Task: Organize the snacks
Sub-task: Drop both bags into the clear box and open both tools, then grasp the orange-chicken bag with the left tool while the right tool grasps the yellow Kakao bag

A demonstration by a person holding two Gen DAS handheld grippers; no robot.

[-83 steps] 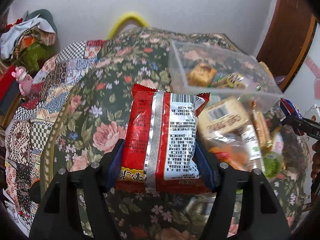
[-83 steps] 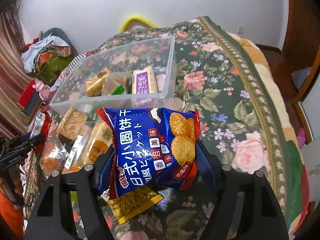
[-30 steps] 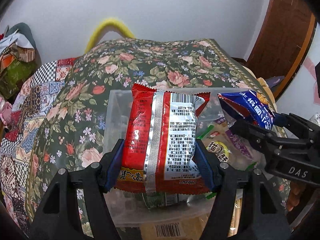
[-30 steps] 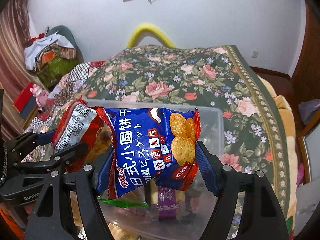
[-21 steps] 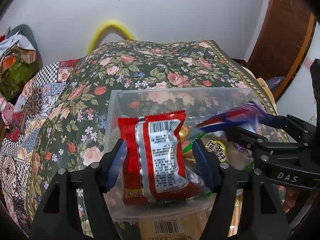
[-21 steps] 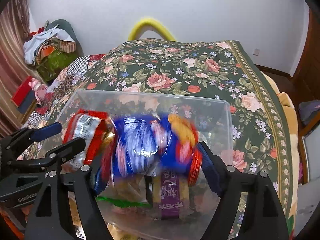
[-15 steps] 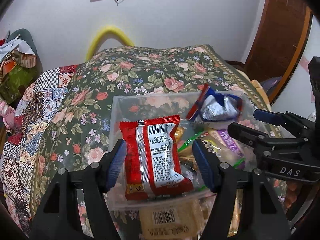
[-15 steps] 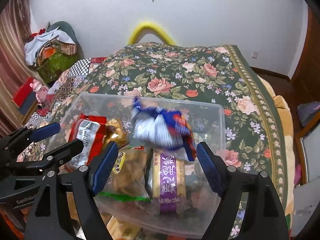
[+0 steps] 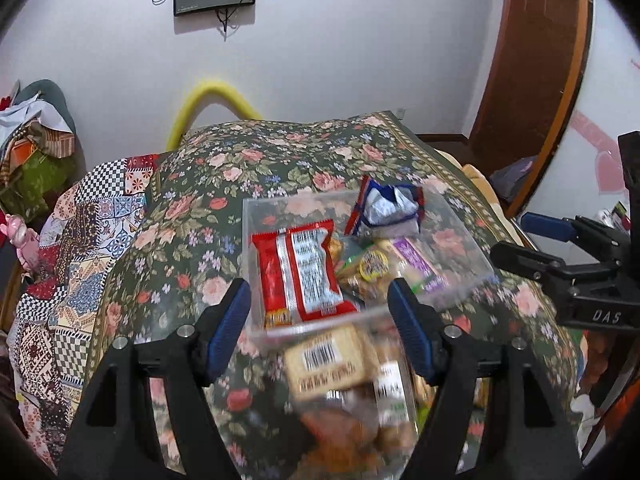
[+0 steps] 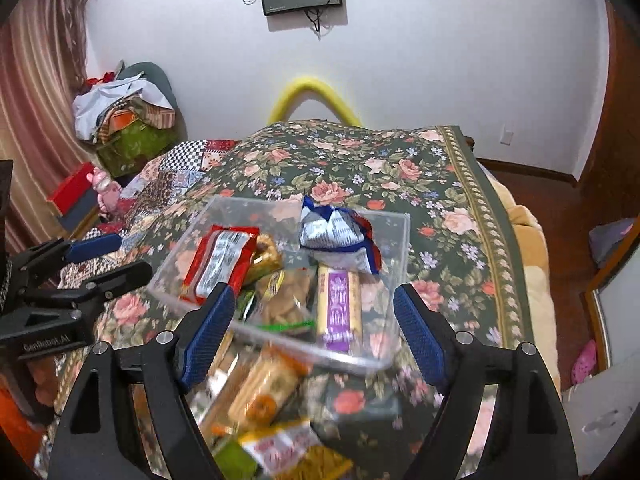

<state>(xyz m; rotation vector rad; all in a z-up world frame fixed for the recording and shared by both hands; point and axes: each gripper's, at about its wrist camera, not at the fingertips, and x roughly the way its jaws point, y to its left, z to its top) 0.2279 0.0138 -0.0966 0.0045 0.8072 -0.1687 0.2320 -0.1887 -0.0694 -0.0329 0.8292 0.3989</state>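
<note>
A clear plastic bin [image 9: 249, 240] [image 10: 403, 248] sits on the floral bedspread. In it, a red packet [image 9: 300, 276] [image 10: 220, 256] lies at the left and a blue biscuit bag [image 9: 390, 206] [image 10: 336, 236] leans at the far side. A purple bar [image 10: 340, 304] and other snacks lie with them. My left gripper [image 9: 320, 312] hovers above the bin's near edge, its jaws opening, with nothing between the pads. My right gripper [image 10: 312, 312] is open and empty, above the near rim. Loose snack packets [image 9: 328, 360] [image 10: 264, 392] lie blurred in front of the bin.
The floral bedspread [image 10: 440, 184] stretches behind and to the right of the bin, with a patchwork quilt [image 9: 96, 216] at the left. A yellow padded arch [image 10: 316, 92] stands at the far end. A heap of clothes [image 10: 120, 120] is at the left, a wooden door [image 9: 536, 60] at the right.
Both grippers have let go of their packets, and the red packet and blue bag now lie in the bin. Both grippers have pulled back and up from it.
</note>
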